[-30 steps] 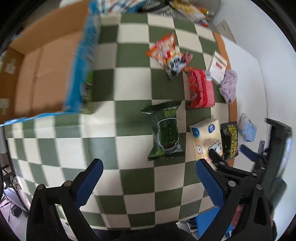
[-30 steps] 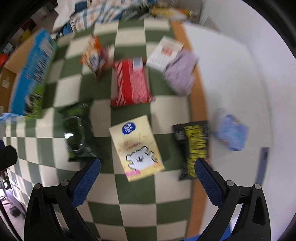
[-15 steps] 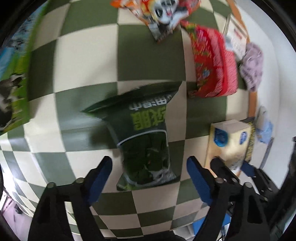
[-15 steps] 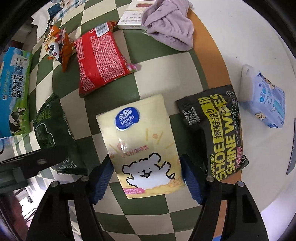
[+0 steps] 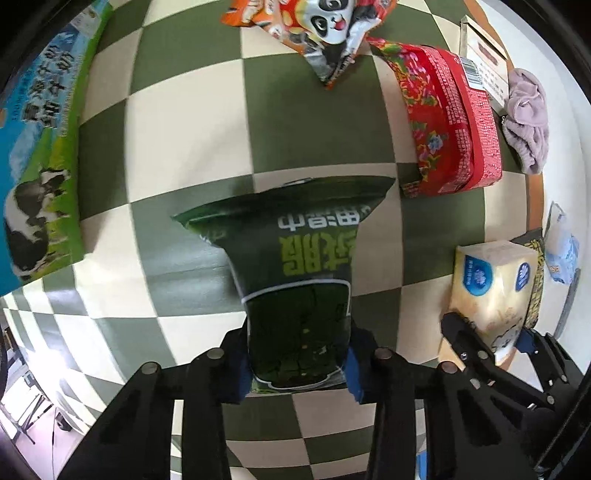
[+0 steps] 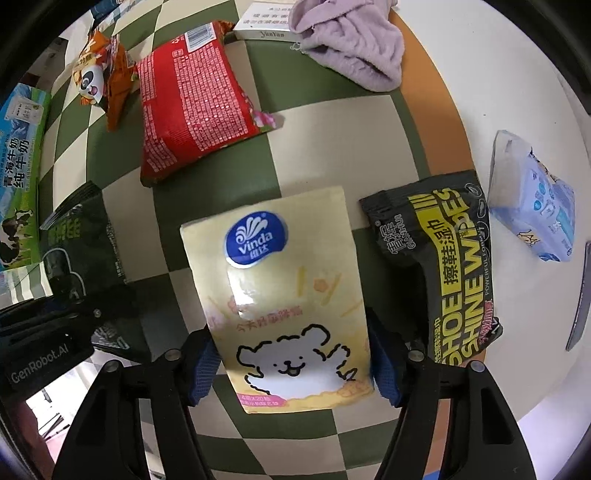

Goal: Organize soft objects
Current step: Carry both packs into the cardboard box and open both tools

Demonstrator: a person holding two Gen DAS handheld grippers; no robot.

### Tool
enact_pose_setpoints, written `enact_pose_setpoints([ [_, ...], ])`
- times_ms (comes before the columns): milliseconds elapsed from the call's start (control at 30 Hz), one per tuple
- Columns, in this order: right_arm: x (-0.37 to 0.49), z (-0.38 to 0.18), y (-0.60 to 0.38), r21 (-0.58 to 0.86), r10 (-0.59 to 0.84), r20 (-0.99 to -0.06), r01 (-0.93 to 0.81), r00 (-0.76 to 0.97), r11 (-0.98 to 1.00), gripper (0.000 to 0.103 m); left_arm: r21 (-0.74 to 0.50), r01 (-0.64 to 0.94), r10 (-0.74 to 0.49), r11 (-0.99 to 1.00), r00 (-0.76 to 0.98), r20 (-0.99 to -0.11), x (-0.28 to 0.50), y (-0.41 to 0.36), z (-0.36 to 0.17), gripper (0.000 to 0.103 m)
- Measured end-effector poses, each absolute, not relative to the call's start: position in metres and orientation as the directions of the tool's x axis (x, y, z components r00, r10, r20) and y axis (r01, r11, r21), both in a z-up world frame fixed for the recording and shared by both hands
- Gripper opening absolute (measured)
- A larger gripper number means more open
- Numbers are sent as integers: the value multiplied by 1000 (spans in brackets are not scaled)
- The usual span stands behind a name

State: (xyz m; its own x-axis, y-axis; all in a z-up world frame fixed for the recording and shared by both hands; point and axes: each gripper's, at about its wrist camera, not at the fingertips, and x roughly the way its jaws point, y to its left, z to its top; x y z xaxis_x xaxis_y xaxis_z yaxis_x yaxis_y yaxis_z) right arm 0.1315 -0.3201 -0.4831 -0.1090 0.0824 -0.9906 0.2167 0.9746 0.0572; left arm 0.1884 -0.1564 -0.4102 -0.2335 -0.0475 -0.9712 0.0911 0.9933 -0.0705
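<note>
**Desk:** Both grippers had dropped low over the checkered cloth (image 6: 332,122) since a second earlier, when they hung spread wide above it. What did each one hold?

**Photographer:** One pack apiece. The left gripper (image 5: 297,363) had its two blue-padded fingers pressed against the near end of the dark green wipes pack (image 5: 295,266), which lay flat on the cloth. The right gripper (image 6: 291,365) was clamped the same way on the yellow Vinda tissue pack (image 6: 280,288), pads touching both long edges beside the cartoon dog.

**Desk:** And the count of what lay around them?

**Photographer:** Beyond those two, one red patterned pack (image 6: 192,107) farther back on the cloth, one orange panda snack bag (image 6: 99,81) touching its corner, and one lilac cloth (image 6: 354,48) bunched partly over one white box (image 6: 266,22). One black shoe shine wipes pack (image 6: 443,269) lay just beside the tissue pack, straddling the cloth's orange border. One pale blue packet (image 6: 535,206) sat apart on the white tabletop (image 6: 480,74).

**Desk:** Anything on the left side?

**Photographer:** One blue-and-green milk carton box (image 5: 40,147) with a cow printed on it, at the cloth's left edge. Seen from the left wrist, the tissue pack stood to the right of the green pack with the right gripper's black fingers on it.
</note>
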Motion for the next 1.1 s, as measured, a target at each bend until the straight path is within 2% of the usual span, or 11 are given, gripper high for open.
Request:
enact_pose_setpoints([
  [200, 128, -453, -307, 79, 101, -991, 225, -85, 971, 66, -82, 114, -66, 990, -138, -988, 173, -147, -363, 34],
  [367, 107, -412, -289, 139, 146, -989, 191, -23, 972, 66, -106, 122, -106, 987, -9, -994, 161, -129, -296, 34],
  [567, 106, -341, -242, 255, 249, -966, 108, 71, 961, 66, -140, 82, -149, 987, 116, -982, 184, -69, -216, 34],
  [700, 137, -275, -201, 344, 337, -934, 45, 123, 938, 66, -166, 45, -172, 985, 160, -972, 205, -16, -181, 34],
  [900, 187, -224, -103, 410, 411, -897, -44, 161, 911, 66, -182, 3, -180, 983, 153, -972, 260, 76, -178, 34],
  [1100, 251, -234, -1, 382, 390, -908, -82, 153, 921, 66, -212, -45, -208, 976, 75, -975, 330, 151, -222, 34],
])
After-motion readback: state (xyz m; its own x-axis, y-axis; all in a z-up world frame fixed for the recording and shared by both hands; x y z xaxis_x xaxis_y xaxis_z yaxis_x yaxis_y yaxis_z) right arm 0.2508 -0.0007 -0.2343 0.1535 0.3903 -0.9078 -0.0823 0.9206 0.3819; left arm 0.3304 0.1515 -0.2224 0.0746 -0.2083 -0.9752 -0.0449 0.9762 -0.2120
